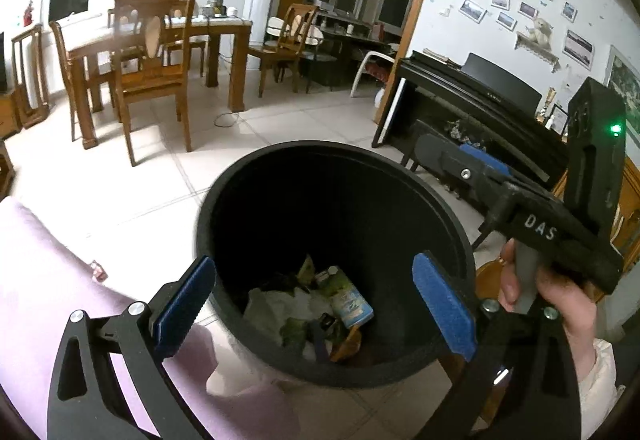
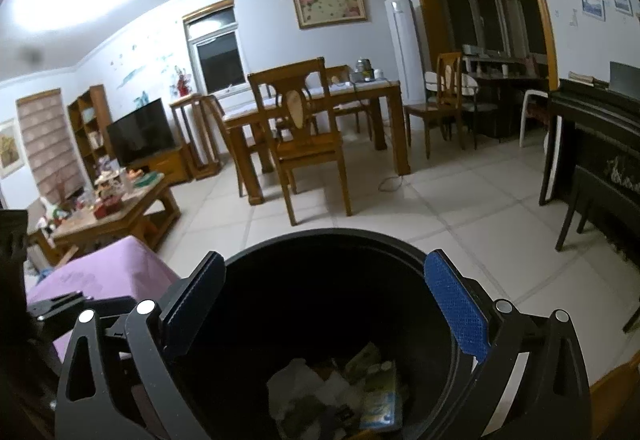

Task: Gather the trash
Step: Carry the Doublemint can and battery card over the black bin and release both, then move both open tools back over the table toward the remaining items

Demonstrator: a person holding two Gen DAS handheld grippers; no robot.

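Note:
A black round trash bin (image 1: 304, 168) stands on the tiled floor; it also shows in the right wrist view (image 2: 320, 240). Trash lies at its bottom: white crumpled paper (image 1: 276, 304), a small green-and-blue carton (image 1: 352, 300) and other scraps, also seen from the right wrist (image 2: 380, 396). My left gripper (image 1: 316, 312) is open and empty, its blue pads either side of the bin's mouth. My right gripper (image 2: 324, 312) is open and empty above the bin; it also shows in the left wrist view (image 1: 480, 164), held by a hand at the bin's right.
A purple-covered seat (image 1: 52, 280) lies left of the bin. A black piano (image 1: 492, 108) stands at the right. A wooden dining table with chairs (image 2: 312, 120) stands behind, and a cluttered coffee table (image 2: 112, 204) at the left. A small item (image 1: 98, 270) lies on the floor.

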